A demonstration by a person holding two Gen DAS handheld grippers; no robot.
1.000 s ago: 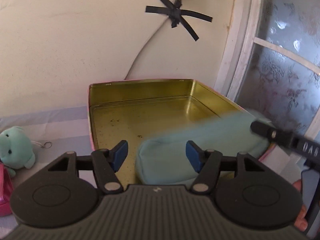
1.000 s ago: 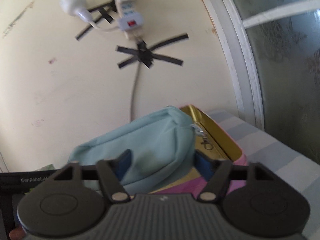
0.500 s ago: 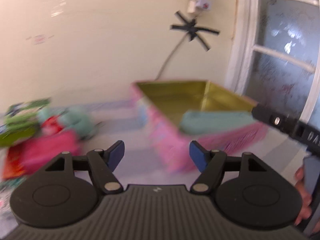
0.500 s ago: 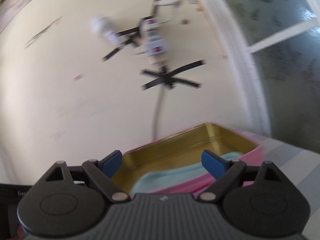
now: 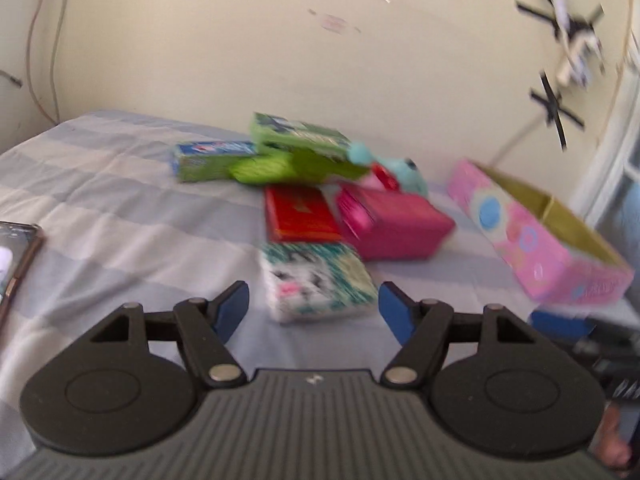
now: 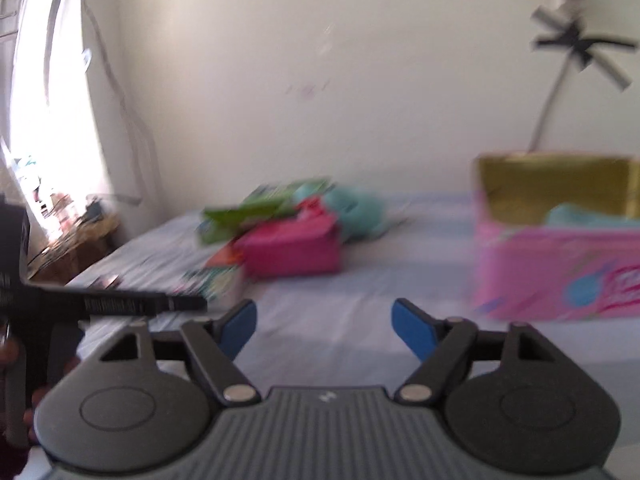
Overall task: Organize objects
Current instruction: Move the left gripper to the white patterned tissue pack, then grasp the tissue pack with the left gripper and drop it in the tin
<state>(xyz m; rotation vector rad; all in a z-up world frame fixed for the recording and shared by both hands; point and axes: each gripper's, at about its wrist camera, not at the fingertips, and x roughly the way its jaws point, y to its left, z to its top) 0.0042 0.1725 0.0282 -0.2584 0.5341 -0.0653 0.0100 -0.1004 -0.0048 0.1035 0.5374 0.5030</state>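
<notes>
A bed (image 5: 120, 208) covered in a blue-and-white striped sheet carries a cluster of packages near the wall: a teal patterned tissue pack (image 5: 318, 280), a red box (image 5: 302, 214), a magenta pouch (image 5: 394, 226), and green boxes (image 5: 214, 160) behind. A pink open tin (image 5: 536, 240) sits to the right, a phone (image 5: 16, 256) at the left edge.

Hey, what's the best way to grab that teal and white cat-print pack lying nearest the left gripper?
Grip the cat-print pack across its two long side edges, coming from the near end where the left gripper already lines up, open and empty. It lies flat on the bedsheet, its long sides bare, though its far end abuts the red box.
</notes>
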